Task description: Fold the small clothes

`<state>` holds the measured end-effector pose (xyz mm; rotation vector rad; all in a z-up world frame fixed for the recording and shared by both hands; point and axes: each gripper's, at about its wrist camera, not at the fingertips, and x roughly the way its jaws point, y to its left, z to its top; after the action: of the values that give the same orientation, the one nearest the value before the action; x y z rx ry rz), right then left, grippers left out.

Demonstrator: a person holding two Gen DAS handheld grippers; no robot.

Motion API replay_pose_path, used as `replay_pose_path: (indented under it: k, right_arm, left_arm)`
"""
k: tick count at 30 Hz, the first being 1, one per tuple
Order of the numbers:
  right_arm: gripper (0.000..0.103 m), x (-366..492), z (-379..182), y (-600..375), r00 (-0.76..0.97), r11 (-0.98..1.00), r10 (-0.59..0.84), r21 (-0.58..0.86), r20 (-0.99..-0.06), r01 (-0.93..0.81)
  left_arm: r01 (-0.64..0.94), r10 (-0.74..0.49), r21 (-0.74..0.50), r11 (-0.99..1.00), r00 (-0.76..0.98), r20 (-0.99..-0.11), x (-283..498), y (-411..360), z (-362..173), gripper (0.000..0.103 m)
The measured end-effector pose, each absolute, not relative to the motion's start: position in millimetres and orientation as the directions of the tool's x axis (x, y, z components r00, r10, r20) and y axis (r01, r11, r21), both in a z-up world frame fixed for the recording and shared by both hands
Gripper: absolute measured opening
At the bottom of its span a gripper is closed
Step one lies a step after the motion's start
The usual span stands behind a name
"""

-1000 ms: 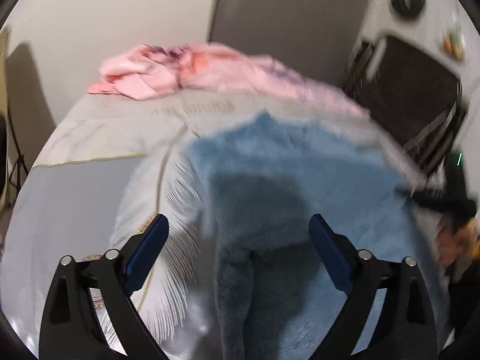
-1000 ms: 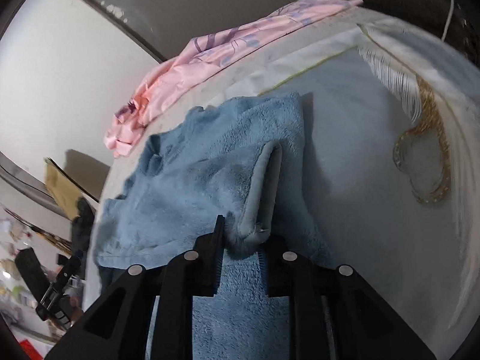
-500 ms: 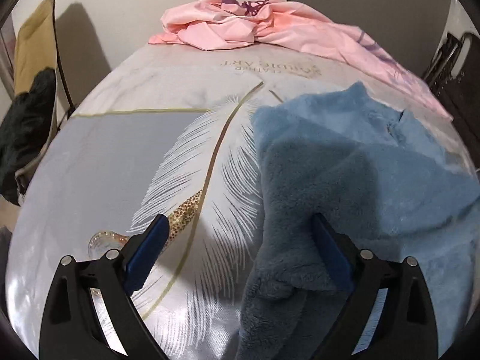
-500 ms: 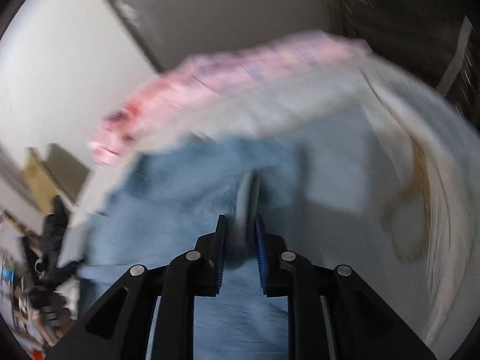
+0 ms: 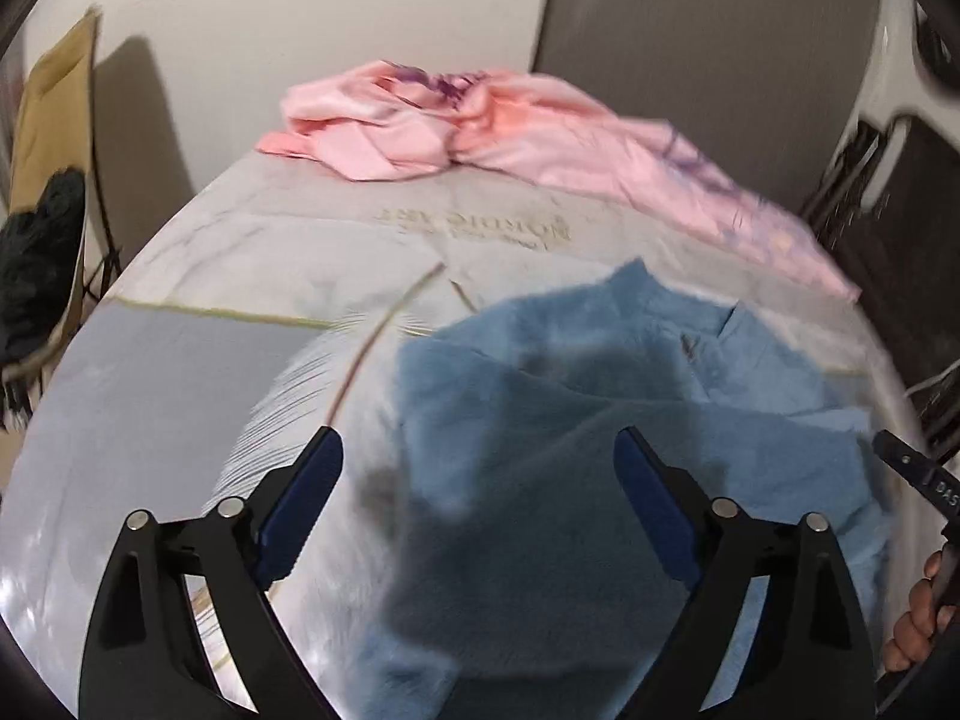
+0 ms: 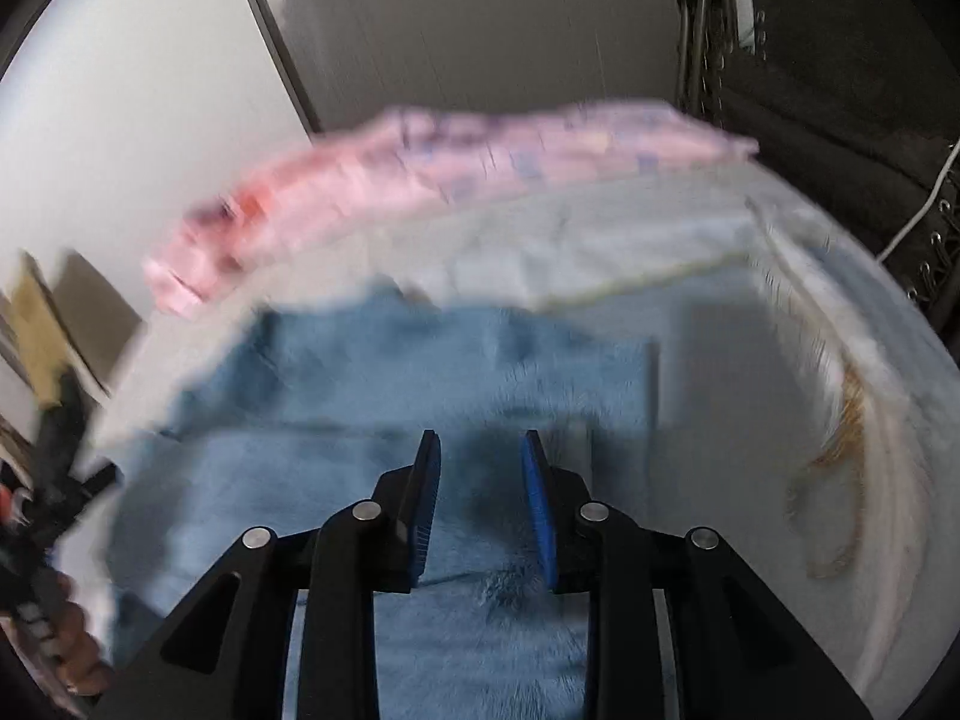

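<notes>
Both of them are empty right now: the left hand-held gripper [image 5: 474,498] hangs with its blue pads spread wide above the near part of the blue fleece garment [image 5: 630,420], and the right hand-held gripper [image 6: 480,504] has its pads parted with only a narrow gap between them and no cloth caught there, low over the same garment. That blue piece lies on the bed [image 5: 180,390] straight ahead of and beneath both tools, and from the layering I can make out, with one panel lying over another and a straight folded edge off to the right of the right tool's tips, I'd judge at least one fold has been laid in and the cloth let go. It does not look finished; the outline is uneven and a collar or corner pokes up at the far end, so another fold or a smoothing pass seems to be left. Beyond it, at the far edge of the bed from both tools, the pink clothes [image 5: 480,126] sit in a loose heap, not folded at all, and how many pieces are in that heap I cannot tell. Counting what shows: two hand-held grippers, one blue garment, one pink pile, one bed with a feather-print cover. The right-hand view is blurred, so fine detail of the fold is uncertain.
</notes>
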<state>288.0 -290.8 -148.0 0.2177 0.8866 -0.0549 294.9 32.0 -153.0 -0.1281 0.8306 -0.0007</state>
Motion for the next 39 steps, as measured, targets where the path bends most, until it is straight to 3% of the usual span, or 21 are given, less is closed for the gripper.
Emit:
replay_pose_path:
  k: [3,6,9,12,16,20,25,27,30,32,36,39]
  right_arm:
    - [0.029,286.4,-161.9,-280.2,0.640,0.990,-0.025,0.071,-0.768,0.125]
    - [0.029,280.8,-155.7,-268.5,0.645,0.993,-0.086,-0.015,-0.759,0.115]
    - [0.031,259.5,-136.0,-263.2,0.690,0.995,-0.020,0.053,-0.723,0.083]
    - [0.043,238.9,-127.0,-254.6,0.702,0.998,0.005,0.047,-0.712,0.040]
    - [0.048,234.8,-156.3,-258.1,0.595,0.994,0.090,0.112,-0.799,0.000]
    - [0.047,224.8,-149.4,-258.5,0.630,0.993,0.095,0.115,-0.771,-0.010]
    - [0.047,223.1,-127.4,-234.7,0.668,0.986,0.165,0.148,-0.726,-0.082]
    - [0.047,231.8,-133.5,-214.3,0.645,0.983,0.181,0.131,-0.743,-0.125]
    - [0.049,244.4,-162.9,-196.2,0.571,0.985,0.164,0.105,-0.804,-0.136]
    - [0.048,239.8,-160.9,-194.1,0.598,0.986,0.154,0.083,-0.787,-0.145]
    - [0.048,234.3,-136.8,-213.1,0.670,0.990,0.140,0.109,-0.729,-0.089]
    - [0.048,243.9,-134.3,-242.6,0.679,0.991,0.093,0.132,-0.728,0.005]
  left_arm:
    - [-0.065,0.008,-0.037,0.997,0.583,-0.812,319.3,19.9,-187.9,0.091]
    - [-0.091,-0.035,-0.108,0.990,0.582,-0.813,316.2,36.2,-185.9,0.091]
    - [-0.086,0.017,-0.047,0.995,0.628,-0.778,301.1,37.7,-171.8,0.088]
    - [0.016,-0.029,-0.025,1.000,0.649,-0.760,279.2,32.6,-161.9,0.090]
    - [0.048,0.017,0.056,0.997,0.587,-0.809,269.0,28.3,-179.9,0.095]
    - [0.005,-0.024,-0.025,1.000,0.554,-0.832,268.7,38.0,-184.2,0.095]
    - [0.099,-0.113,-0.062,0.993,0.680,-0.724,241.0,8.5,-146.5,0.093]
    - [0.119,-0.083,0.002,0.993,0.699,-0.710,236.1,-17.3,-150.1,0.095]
    - [0.146,0.003,0.123,0.982,0.632,-0.775,248.4,-42.8,-183.8,0.098]
    - [0.143,0.041,0.177,0.974,0.653,-0.756,247.4,-47.4,-187.6,0.099]
    - [0.153,-0.024,0.114,0.982,0.690,-0.724,238.9,-38.5,-168.5,0.098]
    - [0.096,0.012,0.114,0.989,0.706,-0.708,241.9,-31.5,-165.3,0.098]
